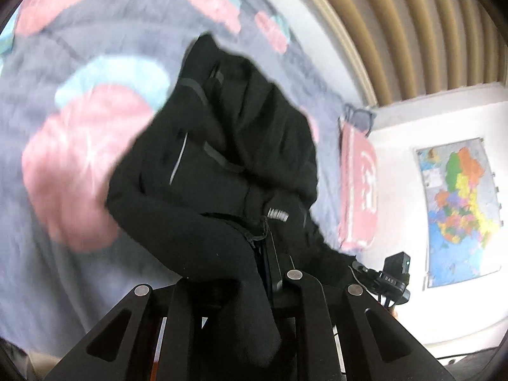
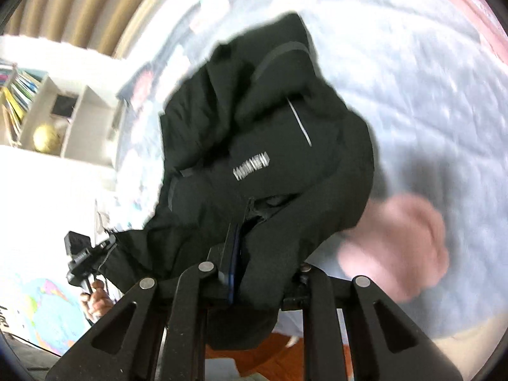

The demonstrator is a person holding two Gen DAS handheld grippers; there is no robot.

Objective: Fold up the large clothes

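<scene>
A black jacket (image 1: pixel 219 165) with a zip and a small white logo hangs bunched between both grippers above the bed. In the left wrist view my left gripper (image 1: pixel 270 270) is shut on the jacket's fabric near the zip edge. In the right wrist view my right gripper (image 2: pixel 235 270) is shut on the jacket (image 2: pixel 270 158) beside the zip. The cloth drapes over both sets of fingers and hides the tips. The right gripper also shows in the left wrist view (image 1: pixel 390 277), and the left gripper in the right wrist view (image 2: pixel 84 262).
A grey bedspread (image 1: pixel 95 63) with pink and blue flowers lies under the jacket. A pink pillow (image 1: pixel 358 190) lies at the bed's end. A wall map (image 1: pixel 460 209), ribbed tan headboard (image 1: pixel 397 25) and a bookshelf (image 2: pixel 47 111) surround the bed.
</scene>
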